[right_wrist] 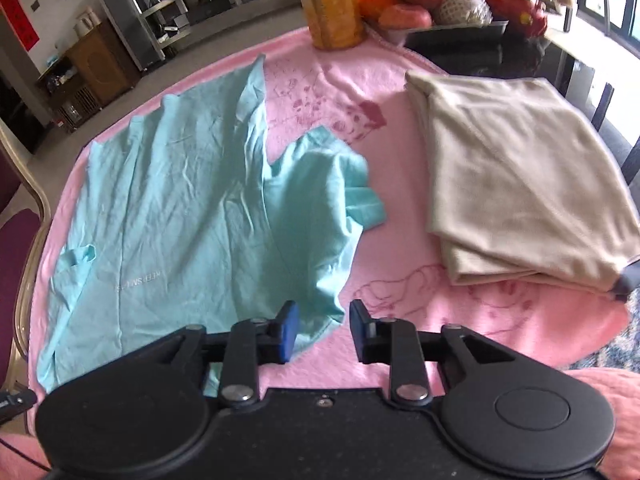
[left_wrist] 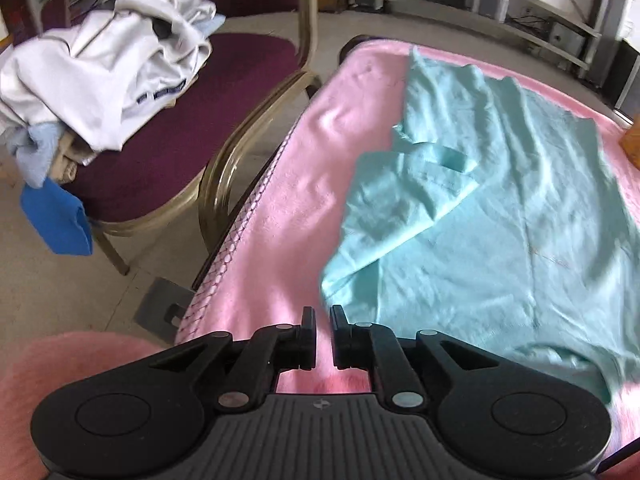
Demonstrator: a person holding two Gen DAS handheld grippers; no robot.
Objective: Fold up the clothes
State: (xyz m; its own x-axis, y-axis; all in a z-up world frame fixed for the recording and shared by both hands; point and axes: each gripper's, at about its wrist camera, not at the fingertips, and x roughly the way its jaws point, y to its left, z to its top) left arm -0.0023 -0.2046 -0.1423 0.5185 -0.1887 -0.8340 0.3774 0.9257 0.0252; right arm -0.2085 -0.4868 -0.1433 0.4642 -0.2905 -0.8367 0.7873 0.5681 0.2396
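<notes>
Right wrist: pink blanket (right_wrist: 400, 128) under teal shirt (right_wrist: 180, 208), perhaps inside-out.

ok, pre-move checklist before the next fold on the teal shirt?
1. Light teal cotton T-shirt spread on the pink fleece blanket: ok, though wrinkled.
2. Sleeves flat: not ok, both are bunched, one seen at.
3. Right gripper open and empty over the shirt's near edge: ok.
4. Left gripper empty: ok; its fingers are nearly together, so open them before grasping.
5. Folded beige garment apart from the shirt: ok.
6. Fruit tray and orange bottle clear of the fold path: cannot tell.
</notes>
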